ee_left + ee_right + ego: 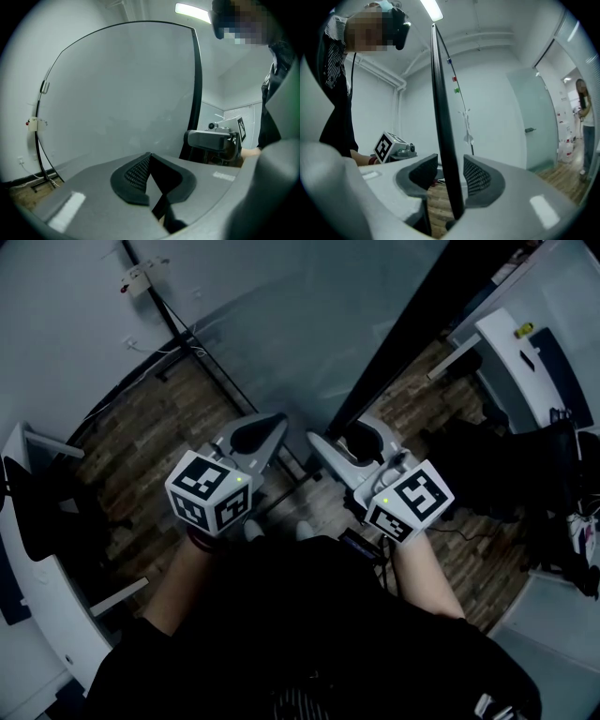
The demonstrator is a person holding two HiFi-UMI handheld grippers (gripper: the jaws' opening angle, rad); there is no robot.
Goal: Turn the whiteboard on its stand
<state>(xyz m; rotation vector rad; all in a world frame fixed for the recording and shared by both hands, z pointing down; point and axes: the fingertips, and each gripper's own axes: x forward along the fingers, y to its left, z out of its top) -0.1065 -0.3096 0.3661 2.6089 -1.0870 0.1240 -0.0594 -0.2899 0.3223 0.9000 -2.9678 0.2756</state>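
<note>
The big whiteboard (281,324) is standing just beyond the person, its dark right edge is sitting between the wide-open jaws of the right hand-held gripper (450,161) with no pad pressing it, and the left hand-held gripper (150,157) is pointing at the board's face, jaws closed on nothing.

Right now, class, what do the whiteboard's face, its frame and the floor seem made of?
Whiteboard face: smooth pale panel with faint reflections, likely a glossy coated sheet. Frame: thin black edging, evenly dark, probably painted metal or plastic. Floor: brown staggered planks with grain; wood or laminate, can't tell.
</note>
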